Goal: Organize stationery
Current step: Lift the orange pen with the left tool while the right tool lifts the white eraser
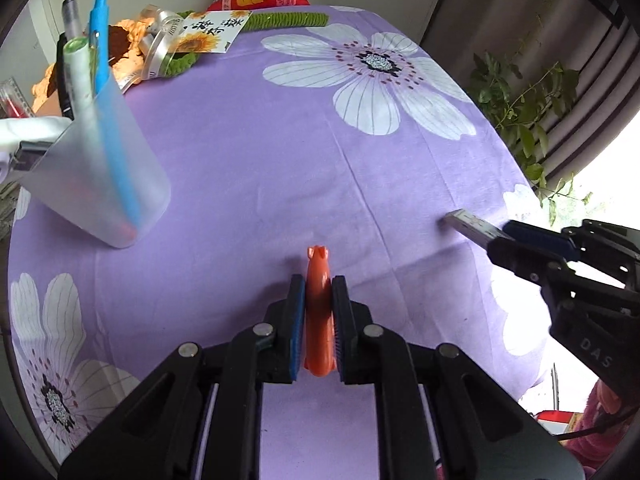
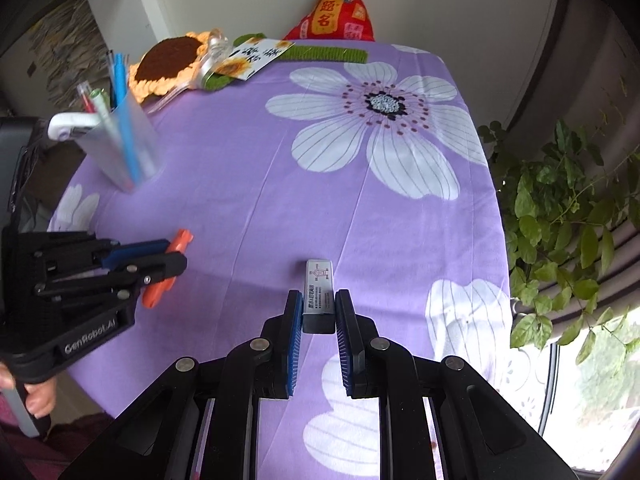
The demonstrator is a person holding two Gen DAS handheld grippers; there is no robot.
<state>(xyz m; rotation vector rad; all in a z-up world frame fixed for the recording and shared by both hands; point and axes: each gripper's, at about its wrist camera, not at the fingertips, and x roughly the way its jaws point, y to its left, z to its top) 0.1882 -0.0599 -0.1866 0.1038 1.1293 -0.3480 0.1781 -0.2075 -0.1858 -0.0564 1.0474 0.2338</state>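
Stationery is partly sorted: a frosted translucent plastic pen cup (image 1: 96, 176) stands at the desk's far left edge, holding a blue pen (image 1: 105, 92), a pale green marker (image 1: 80, 80) and a dark pen, all upright. A purple floral cloth (image 1: 280, 152) covers the desk. The left tool (image 1: 319, 292) is clamped on a small orange plastic eraser-like piece (image 1: 319, 312), lifted above the cloth, probably for carrying to the cup. The right tool (image 2: 319, 304) is clamped on a silver-grey rectangular stapler-like box (image 2: 319, 292) with a printed label, also held clear of the cloth. Both items appear gripped lengthwise, which should suit lowering them end-first into the cup.
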